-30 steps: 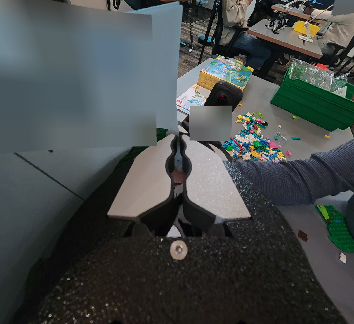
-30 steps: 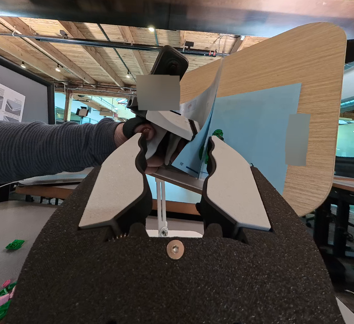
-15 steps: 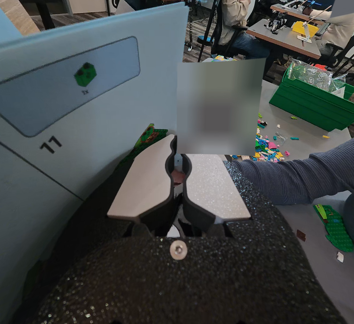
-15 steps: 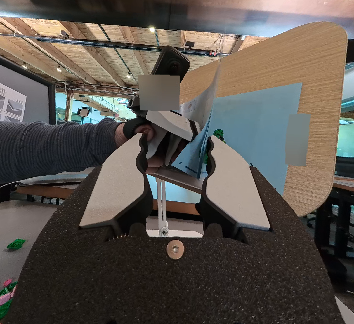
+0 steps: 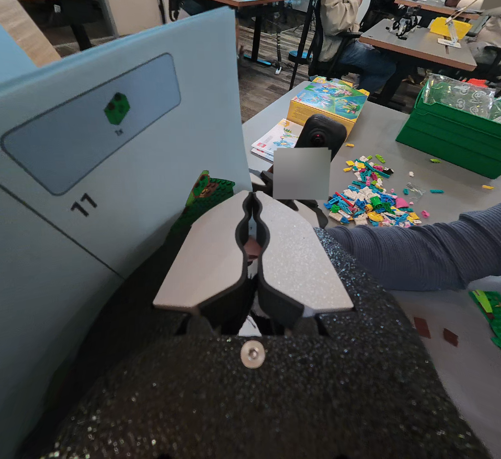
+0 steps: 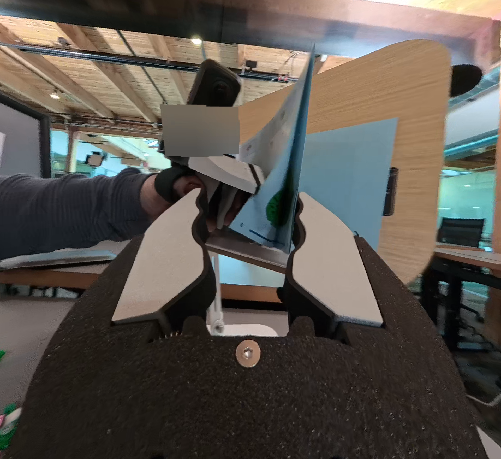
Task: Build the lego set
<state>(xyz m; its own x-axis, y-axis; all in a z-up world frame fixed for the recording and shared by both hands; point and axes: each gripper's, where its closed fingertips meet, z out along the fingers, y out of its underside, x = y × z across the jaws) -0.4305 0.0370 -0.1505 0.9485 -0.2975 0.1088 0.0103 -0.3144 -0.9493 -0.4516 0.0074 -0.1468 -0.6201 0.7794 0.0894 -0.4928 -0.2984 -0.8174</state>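
My left gripper [image 5: 252, 196] is shut on the edge of a light blue page of the instruction booklet [image 5: 122, 147]. The right wrist view shows the same gripper [image 6: 252, 180] pinching the page [image 6: 279, 174] and holding it raised from the booklet on its wooden stand [image 6: 379, 93]. My right gripper [image 6: 249, 196] is open and empty, facing the booklet's lower edge. Its camera [image 5: 320, 135] shows beyond my left fingertips. A pile of loose coloured bricks [image 5: 371, 201] lies on the grey table. A green baseplate build [image 5: 488, 313] sits at the right edge.
A yellow set box [image 5: 328, 104] and more booklets [image 5: 273, 139] lie behind the pile. Stacked green bins [image 5: 447, 134] stand at the back right. Two brown tiles [image 5: 423, 326] lie near the baseplate. A sleeved arm [image 5: 420, 250] crosses the table. People sit at desks behind. My two grippers' fingertips are within a few centimetres of each other.
The held page has swung further over, standing more upright in the right wrist view. My left gripper stays shut on it. My right gripper stays open.
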